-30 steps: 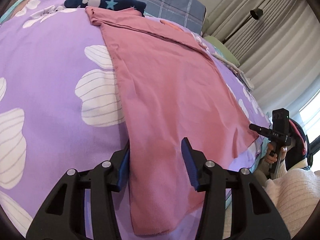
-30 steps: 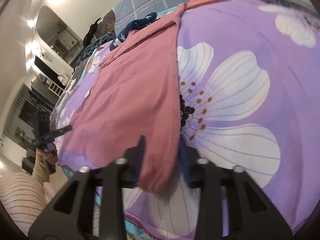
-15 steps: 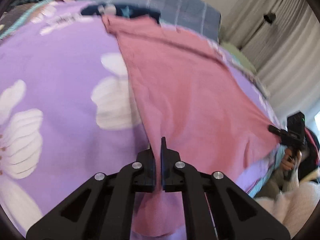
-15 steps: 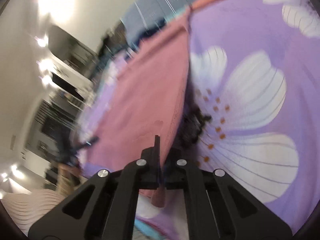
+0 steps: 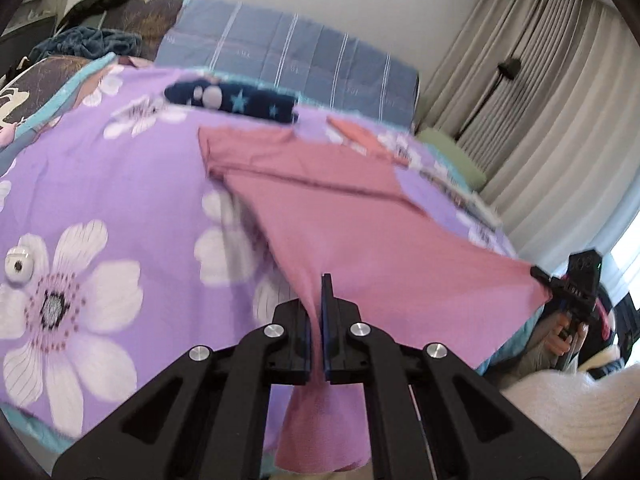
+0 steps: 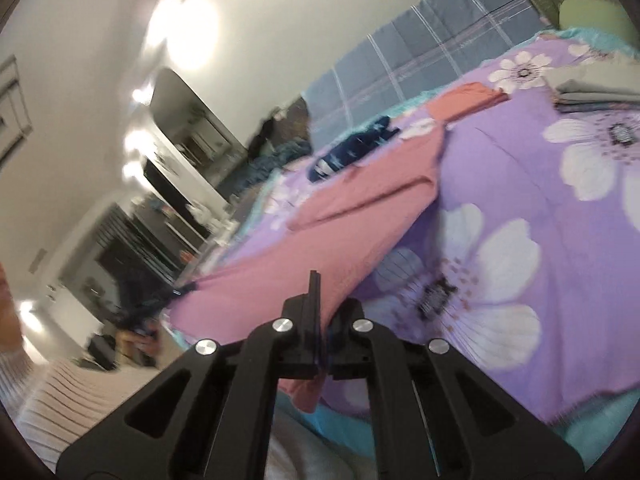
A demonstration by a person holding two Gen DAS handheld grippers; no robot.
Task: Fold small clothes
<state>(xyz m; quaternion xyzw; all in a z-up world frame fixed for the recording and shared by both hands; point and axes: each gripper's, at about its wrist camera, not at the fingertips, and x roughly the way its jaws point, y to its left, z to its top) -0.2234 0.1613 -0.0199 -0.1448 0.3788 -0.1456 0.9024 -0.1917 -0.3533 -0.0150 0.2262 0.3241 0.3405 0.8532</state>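
The left tool (image 5: 316,316) is pinched tight on one near corner of the pink cloth (image 5: 360,240), with a flap hanging below its jaws. The right tool (image 6: 320,320) is likewise clamped on the other near corner; in the left view it shows at the far right (image 5: 576,292), gripping the cloth's tip. Between the two tools the near edge is lifted off the bed (image 5: 100,200) and pulled taut, while the far end, with a fold across it, lies on the purple flowered cover. Just beyond that end lies a navy garment (image 5: 240,98) with stars, and beside it an orange piece (image 6: 468,98). A blue plaid pillow (image 5: 288,52) sits at the head of the bed, and folded grey cloth (image 6: 592,94) rests farther right.
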